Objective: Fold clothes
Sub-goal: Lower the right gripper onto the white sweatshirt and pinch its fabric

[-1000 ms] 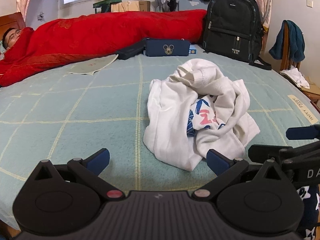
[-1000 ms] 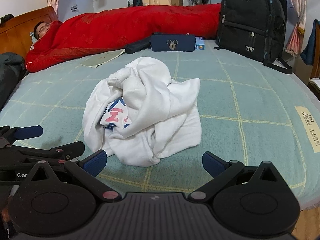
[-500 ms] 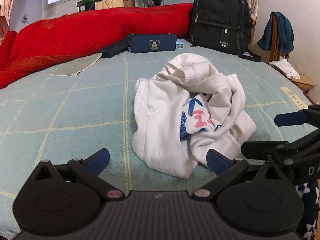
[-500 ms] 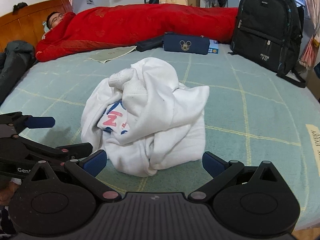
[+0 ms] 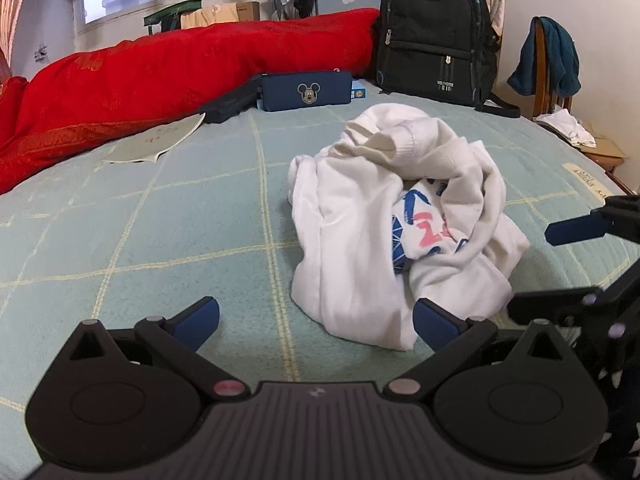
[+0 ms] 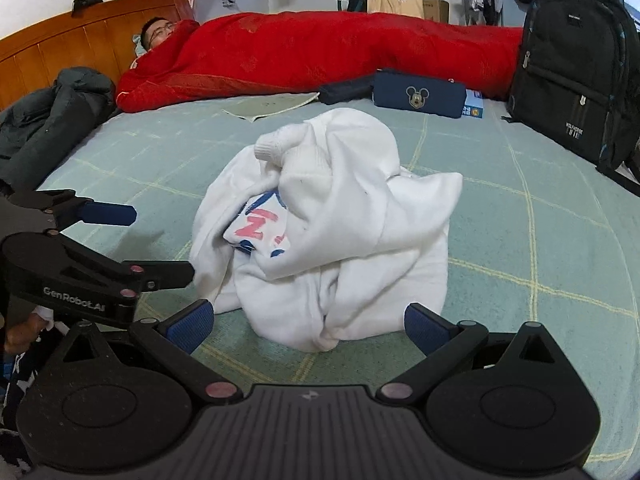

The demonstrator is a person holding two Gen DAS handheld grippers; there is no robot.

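Note:
A crumpled white sweatshirt with a blue and pink print lies bunched in a heap on the pale green bed cover. My left gripper is open just in front of its near edge, the right fingertip almost at the cloth. In the right wrist view the same sweatshirt fills the middle, and my right gripper is open close to its near hem. Each gripper shows in the other's view: the right one at the right edge, the left one at the left. Neither holds anything.
A person lies under a red quilt along the far side of the bed. A black backpack, a dark blue pencil case and a paper sheet sit behind the sweatshirt. A dark jacket lies left; a chair stands right.
Both grippers have moved forward toward the sweatshirt, which now looks larger and closer. Both stay open and the heap has not moved.

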